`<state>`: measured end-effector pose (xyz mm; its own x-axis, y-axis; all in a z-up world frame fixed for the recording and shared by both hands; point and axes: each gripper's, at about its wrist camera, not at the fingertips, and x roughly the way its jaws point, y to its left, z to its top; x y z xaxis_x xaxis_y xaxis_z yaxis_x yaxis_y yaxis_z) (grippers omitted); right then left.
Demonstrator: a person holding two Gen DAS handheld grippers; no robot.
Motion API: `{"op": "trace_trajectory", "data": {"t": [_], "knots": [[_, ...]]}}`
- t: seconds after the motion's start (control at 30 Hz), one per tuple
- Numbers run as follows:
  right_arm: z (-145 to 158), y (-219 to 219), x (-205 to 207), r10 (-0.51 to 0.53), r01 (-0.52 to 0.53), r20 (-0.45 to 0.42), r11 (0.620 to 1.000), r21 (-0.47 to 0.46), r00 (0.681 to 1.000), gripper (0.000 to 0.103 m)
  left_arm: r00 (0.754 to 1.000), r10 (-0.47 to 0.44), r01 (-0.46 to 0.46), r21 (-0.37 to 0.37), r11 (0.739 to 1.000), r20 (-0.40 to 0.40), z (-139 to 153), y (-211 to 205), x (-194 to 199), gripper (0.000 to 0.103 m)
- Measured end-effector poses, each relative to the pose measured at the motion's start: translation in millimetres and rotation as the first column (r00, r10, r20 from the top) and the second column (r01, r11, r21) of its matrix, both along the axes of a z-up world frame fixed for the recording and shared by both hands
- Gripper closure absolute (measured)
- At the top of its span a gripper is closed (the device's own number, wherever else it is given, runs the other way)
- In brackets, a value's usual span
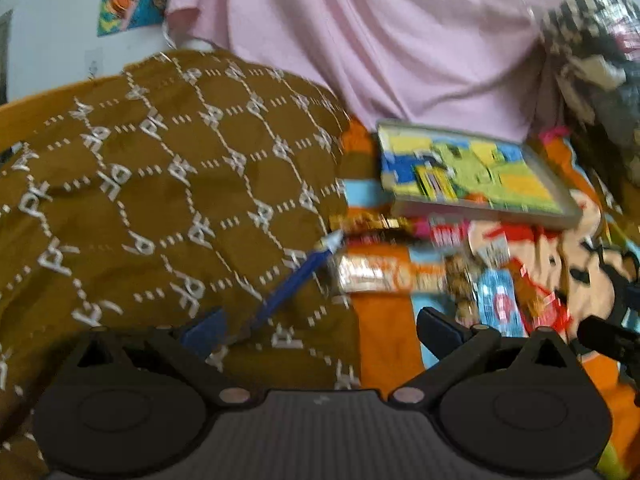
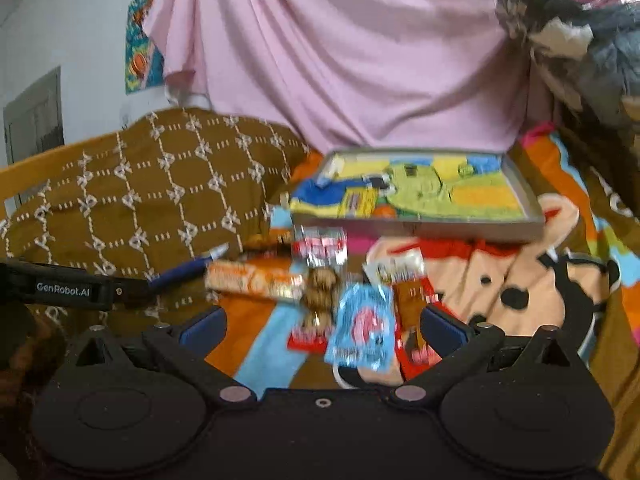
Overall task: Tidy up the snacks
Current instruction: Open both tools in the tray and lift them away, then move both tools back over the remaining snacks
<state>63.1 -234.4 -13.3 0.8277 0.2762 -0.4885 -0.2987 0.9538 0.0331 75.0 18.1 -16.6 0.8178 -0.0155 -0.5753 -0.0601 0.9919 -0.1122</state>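
Note:
Several snack packets lie on a cartoon bedsheet: an orange wafer pack, a blue packet, a cookie pack, a red-white packet and a red-brown packet. The orange pack and blue packet also show in the left wrist view. A colourful shallow tray sits behind them, also in the left view. My right gripper is open over the blue packet and cookie pack. My left gripper is open and empty over the pillow edge.
A brown patterned pillow fills the left, with a blue pen on it. A pink cloth hangs behind. A pile of clothes sits at the right. The left gripper's body shows at the right view's left edge.

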Motion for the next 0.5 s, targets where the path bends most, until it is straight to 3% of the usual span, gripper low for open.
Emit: {"op": "trace_trajectory", "data": {"t": [0.23, 0.5], "knots": [[-24, -5, -3, -0.036, 0.032, -0.088, 0.999, -0.036, 0.995, 0.001, 0.995, -0.075, 0.079, 0.054, 0.995, -0.063, -15, -17, -4, 0.000], [-37, -10, 0, -0.043, 0.044, -0.178, 0.999, 0.001, 0.983, 0.001, 0.989, -0.118, 0.125, 0.074, 0.989, -0.091, -22, -28, -3, 0.000]]}}
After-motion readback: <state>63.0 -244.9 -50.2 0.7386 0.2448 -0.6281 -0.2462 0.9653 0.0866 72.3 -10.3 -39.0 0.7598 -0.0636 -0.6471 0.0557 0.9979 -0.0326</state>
